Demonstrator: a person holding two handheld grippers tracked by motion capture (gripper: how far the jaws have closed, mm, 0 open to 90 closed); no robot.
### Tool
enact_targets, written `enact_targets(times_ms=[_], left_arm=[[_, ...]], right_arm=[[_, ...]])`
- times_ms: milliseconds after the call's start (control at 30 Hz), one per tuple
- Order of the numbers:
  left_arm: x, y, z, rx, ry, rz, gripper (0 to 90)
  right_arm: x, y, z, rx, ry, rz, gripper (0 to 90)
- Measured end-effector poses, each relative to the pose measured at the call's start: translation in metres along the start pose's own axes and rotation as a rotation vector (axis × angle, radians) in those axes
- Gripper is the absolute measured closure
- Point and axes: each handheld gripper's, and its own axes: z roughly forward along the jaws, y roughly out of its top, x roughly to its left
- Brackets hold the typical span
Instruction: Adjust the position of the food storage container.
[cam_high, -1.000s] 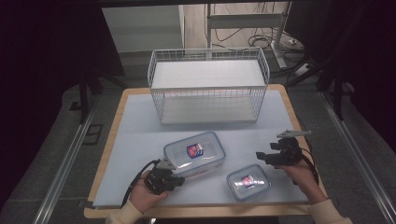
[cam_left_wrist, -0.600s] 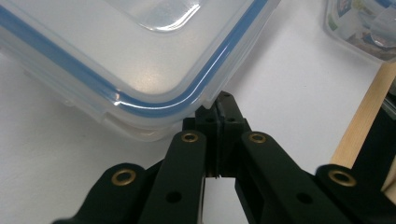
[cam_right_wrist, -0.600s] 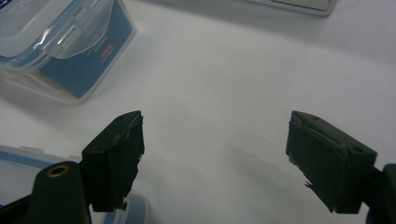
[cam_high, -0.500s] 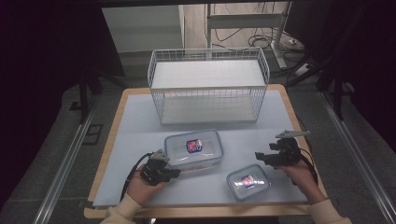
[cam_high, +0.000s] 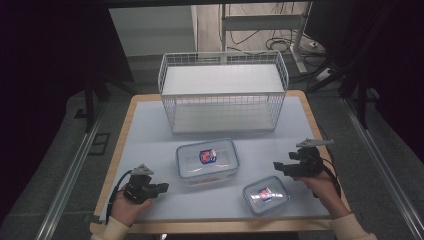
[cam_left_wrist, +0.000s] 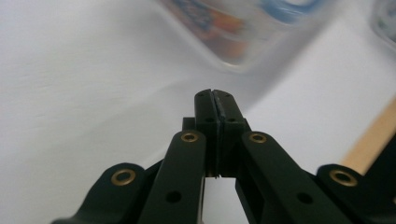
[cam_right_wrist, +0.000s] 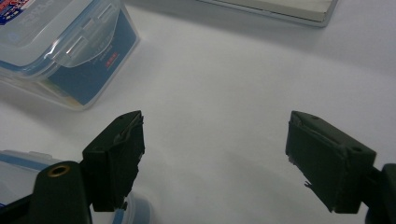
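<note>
Left gripper (cam_high: 161, 188): held low in the person's left hand (cam_high: 127, 209) near the front left of the table; its jaws were pressed together with nothing between them, clear in the left gripper view (cam_left_wrist: 215, 100).
Right gripper (cam_high: 278, 166): held in the right hand (cam_high: 320, 182) at the right side; its jaws were spread wide over bare table, as the right gripper view (cam_right_wrist: 212, 156) showed.
Small box (cam_high: 265, 194): a clear lidded box with a label, just below and beside the right gripper's jaws, not touched by them.
Large box (cam_high: 207, 159): a clear lidded box with a blue rim, ahead of both pairs of jaws, between them, apart from each; blurred in the left gripper view (cam_left_wrist: 243, 28).
Table (cam_high: 150, 130): pale top with a wooden edge.
Wire basket (cam_high: 223, 92): white, standing well beyond the jaws at the far end of the table.
</note>
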Motion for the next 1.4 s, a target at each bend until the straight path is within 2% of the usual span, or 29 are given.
enact_targets(times_ms=[100,400,500,600,633,667,800,900,1000,1133,1267,1400], left_arm=[[0.001,0.006,0.005,-0.022,0.004,-0.018,90.0],[-0.001,0.025,0.022,-0.029,0.006,-0.04,90.0],[0.001,0.029,0.025,-0.039,-0.005,-0.058,90.0],[0.004,0.034,0.029,-0.046,-0.039,-0.076,90.0],[0.004,0.035,0.03,-0.045,-0.04,-0.076,90.0],[0.003,0.037,0.031,-0.05,-0.019,-0.073,90.0],[0.004,0.043,0.033,-0.059,-0.01,-0.078,90.0],[0.003,0.047,0.038,-0.063,-0.028,-0.087,90.0],[0.0,0.053,0.043,-0.058,-0.014,-0.074,90.0],[-0.004,0.064,0.054,-0.06,-0.025,-0.068,90.0],[-0.004,0.075,0.064,-0.065,-0.021,-0.074,90.0],[-0.006,0.082,0.071,-0.069,-0.038,-0.082,90.0]], right_arm=[[0.001,0.001,0.001,0.002,-0.001,-0.001,19.4],[-0.001,0.0,0.0,0.0,-0.004,0.005,19.5],[-0.001,0.0,0.0,0.001,-0.007,0.005,19.5],[-0.001,0.0,0.0,0.002,-0.008,0.008,19.5],[-0.001,0.0,0.0,0.003,-0.009,0.008,19.5],[-0.001,0.0,0.0,0.003,-0.009,0.007,19.5],[-0.002,0.0,0.0,0.002,-0.006,0.006,19.5],[-0.002,0.0,0.001,0.001,-0.005,0.006,19.5],[-0.002,0.0,0.001,0.002,-0.005,0.005,19.5],[-0.001,0.0,0.002,0.003,-0.003,0.001,19.5],[-0.002,0.0,0.001,0.003,-0.001,0.004,19.4],[-0.003,0.0,0.002,0.002,-0.001,0.004,19.4]])
